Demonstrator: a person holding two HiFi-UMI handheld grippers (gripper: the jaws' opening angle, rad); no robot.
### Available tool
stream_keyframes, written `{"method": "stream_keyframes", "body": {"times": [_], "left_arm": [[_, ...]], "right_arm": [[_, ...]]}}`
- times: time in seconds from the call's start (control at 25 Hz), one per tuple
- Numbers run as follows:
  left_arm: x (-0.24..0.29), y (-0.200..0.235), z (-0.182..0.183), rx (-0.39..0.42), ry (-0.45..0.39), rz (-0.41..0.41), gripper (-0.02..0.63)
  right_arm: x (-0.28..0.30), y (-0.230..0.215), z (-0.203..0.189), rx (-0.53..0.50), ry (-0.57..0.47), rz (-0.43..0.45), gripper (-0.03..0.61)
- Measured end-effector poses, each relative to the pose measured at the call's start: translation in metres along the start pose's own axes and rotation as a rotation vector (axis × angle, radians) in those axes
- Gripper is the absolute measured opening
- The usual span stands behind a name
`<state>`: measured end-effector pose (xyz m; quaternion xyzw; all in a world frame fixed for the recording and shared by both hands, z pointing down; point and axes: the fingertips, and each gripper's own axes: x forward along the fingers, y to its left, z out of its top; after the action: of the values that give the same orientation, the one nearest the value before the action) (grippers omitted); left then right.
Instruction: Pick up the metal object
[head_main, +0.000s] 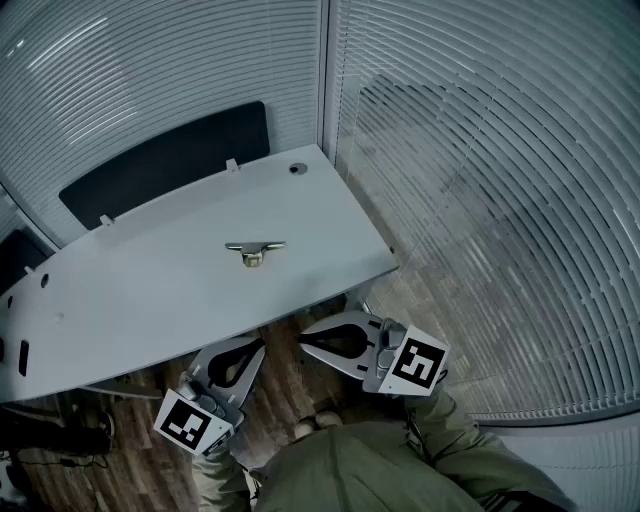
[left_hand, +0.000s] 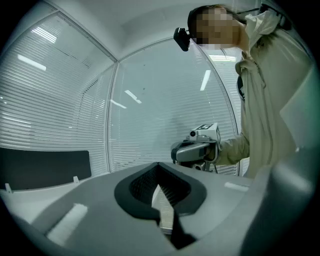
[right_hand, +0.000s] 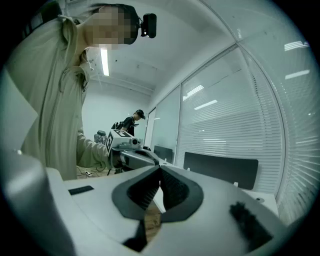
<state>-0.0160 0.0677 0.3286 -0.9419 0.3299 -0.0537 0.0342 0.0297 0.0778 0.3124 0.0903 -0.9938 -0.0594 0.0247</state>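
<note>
The metal object, a small brass-coloured piece with a flat silver bar across its top, lies near the middle of the white table. Both grippers hang below the table's near edge, close to my body and well short of the object. In the head view my left gripper points up and right, and my right gripper points left toward it. The left gripper view shows the left gripper with jaw tips together and nothing between them. My right gripper is likewise shut and empty. The object shows in neither gripper view.
A black panel stands behind the table's far edge, and a cable hole sits near the far right corner. Glass walls with blinds close in the back and right. Wooden floor lies underfoot. Another person stands far off.
</note>
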Motion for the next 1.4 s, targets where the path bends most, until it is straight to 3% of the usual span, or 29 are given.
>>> {"method": "stream_keyframes", "body": {"times": [0.64, 1.24, 1.4], "left_arm": [[0.027, 0.030, -0.020, -0.035, 0.034, 0.041, 0.005], [0.060, 0.145, -0.042, -0.059, 0.023, -0.035, 0.005], [0.064, 0.176, -0.055, -0.129, 0.079, -0.066, 0.005]], "right_arm": [[0.006, -0.045, -0.022, 0.051, -0.009, 0.021, 0.003], [0.087, -0.143, -0.041, 0.061, 0.042, -0.025, 0.005], [0.116, -0.167, -0.050, 0.075, 0.062, -0.038, 0.004]]}}
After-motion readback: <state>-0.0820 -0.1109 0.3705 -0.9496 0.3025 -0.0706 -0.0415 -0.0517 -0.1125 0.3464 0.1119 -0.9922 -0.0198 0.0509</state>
